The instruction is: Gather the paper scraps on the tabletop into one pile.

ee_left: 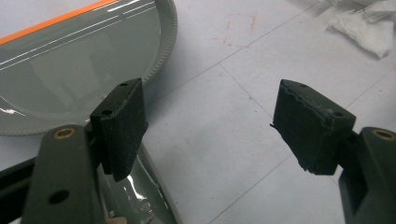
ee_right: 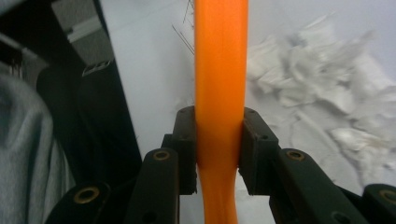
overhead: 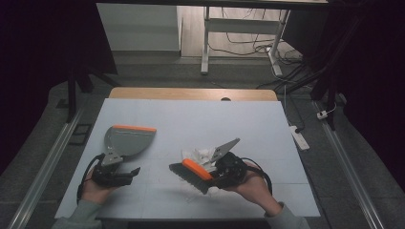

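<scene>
High view: one white table point(overhead: 191, 119) is seen from above, with one grey dustpan point(overhead: 125, 140), one hand brush point(overhead: 191, 172) and one loose heap of crumpled white paper point(overhead: 203, 155) laid out on it. The dustpan, edged by a single orange strip along its far lip, lies on the left half of the table, its handle pointing back toward the person. Two hands are brought in from the bottom edge, each wrapped round one gripper. The left gripper point(overhead: 130, 173) is held just behind the dustpan's handle, its two jaws spread wide apart with nothing between them.

In the left gripper view the dustpan point(ee_left: 70, 70) is seen past the left jaw and bare table between the two pads, while the paper point(ee_left: 364, 23) lies far off at the top right corner.

The right gripper point(overhead: 212, 177) is held near the middle of the table, beside the paper heap, and is clamped on the brush's orange handle. The brush is carried at a slant, its dark bristles pointing down and to the left, just in front of the paper. In the right gripper view the single orange handle point(ee_right: 219, 93) is pinched squarely between both pads and runs straight up the frame, with the torn paper point(ee_right: 322, 93) spread on the table to its right and a few stray bristles visible near the top.
</scene>
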`<state>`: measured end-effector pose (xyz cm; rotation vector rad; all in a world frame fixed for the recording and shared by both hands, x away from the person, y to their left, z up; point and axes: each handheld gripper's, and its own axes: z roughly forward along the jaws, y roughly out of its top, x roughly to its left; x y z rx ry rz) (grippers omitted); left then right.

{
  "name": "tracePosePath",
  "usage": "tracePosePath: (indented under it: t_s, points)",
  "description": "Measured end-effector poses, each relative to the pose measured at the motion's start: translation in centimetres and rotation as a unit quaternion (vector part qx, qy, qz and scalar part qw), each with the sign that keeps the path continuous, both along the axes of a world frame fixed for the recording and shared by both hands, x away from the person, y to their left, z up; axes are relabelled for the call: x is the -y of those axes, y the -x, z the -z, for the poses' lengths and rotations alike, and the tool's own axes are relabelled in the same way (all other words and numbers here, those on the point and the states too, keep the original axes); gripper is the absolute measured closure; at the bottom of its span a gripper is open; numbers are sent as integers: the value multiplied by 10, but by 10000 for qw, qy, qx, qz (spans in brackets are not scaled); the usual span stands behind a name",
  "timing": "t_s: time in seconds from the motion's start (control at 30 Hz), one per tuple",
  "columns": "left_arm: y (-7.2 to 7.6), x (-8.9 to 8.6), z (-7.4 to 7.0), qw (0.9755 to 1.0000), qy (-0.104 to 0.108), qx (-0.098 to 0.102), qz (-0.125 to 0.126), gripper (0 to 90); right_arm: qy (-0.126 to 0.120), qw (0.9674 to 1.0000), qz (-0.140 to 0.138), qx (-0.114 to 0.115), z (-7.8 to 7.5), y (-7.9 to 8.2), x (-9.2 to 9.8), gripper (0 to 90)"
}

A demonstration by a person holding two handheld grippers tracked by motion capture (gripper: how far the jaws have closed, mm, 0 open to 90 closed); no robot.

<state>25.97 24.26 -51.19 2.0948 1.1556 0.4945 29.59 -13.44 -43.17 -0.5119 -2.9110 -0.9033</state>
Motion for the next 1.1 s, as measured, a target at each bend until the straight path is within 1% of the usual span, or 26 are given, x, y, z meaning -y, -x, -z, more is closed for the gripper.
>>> tracePosePath:
  t_s: [0.1,0.2,0.23,0.27,0.3,0.4,0.47,0.5,0.57,0.6,0.63,0.7,0.73,0.77,0.8,0.87,0.9,0.97,1.0,1.1]
  points:
    - [0,1,1,10000,-10,-4,2,266,166,9996,-196,-68,2,6,-8,705]
    - [0,1,1,10000,-18,-11,13,266,330,9981,-503,-94,7,12,-20,705]
    - [-1,1,1,10000,-16,-10,15,266,401,9975,-568,-99,9,14,-25,705]
    - [0,1,1,10000,-22,-13,20,266,479,9971,-577,-135,12,16,-30,705]
    - [0,1,1,10000,-26,-13,21,266,514,9966,-633,-124,15,16,-36,705]
    - [0,2,1,10000,-54,-11,29,266,727,9946,-724,-165,24,17,-52,705]
    - [0,2,1,10000,-56,-5,28,265,729,9944,-750,-161,25,16,-57,705]
    - [0,2,0,10000,-55,-6,23,265,792,9941,-736,-110,25,15,-58,705]
    - [0,1,1,10000,-39,-7,29,265,942,9937,-611,50,26,10,-58,705]
    - [-1,1,1,10000,-42,-11,32,265,949,9939,-565,39,27,6,-57,705]
    - [-1,1,1,10000,-50,-18,32,265,903,9947,-498,28,27,1,-55,706]
    - [-1,2,1,10000,-63,-28,41,265,940,9951,-241,183,27,-10,-52,705]
    - [-1,2,1,10000,-68,-23,43,265,952,9952,-107,208,26,-16,-49,705]
    - [-1,3,1,10000,-82,-17,46,265,884,9957,-34,291,26,-22,-47,706]
    - [0,3,1,10000,-75,-19,43,265,844,9959,87,317,25,-26,-45,706]
    - [-1,2,1,10000,-70,-23,35,265,832,9955,185,424,24,-33,-39,706]
    - [-1,2,1,10000,-73,-29,32,265,770,9959,182,426,22,-34,-36,706]
    - [-1,2,2,10000,-69,-36,35,265,531,9978,192,337,13,-33,-29,706]
    - [-1,2,2,10000,-69,-37,34,266,413,9983,205,354,6,-31,-25,706]
    - [-1,2,1,10000,-69,-18,38,265,184,9984,74,524,-14,-25,-11,705]
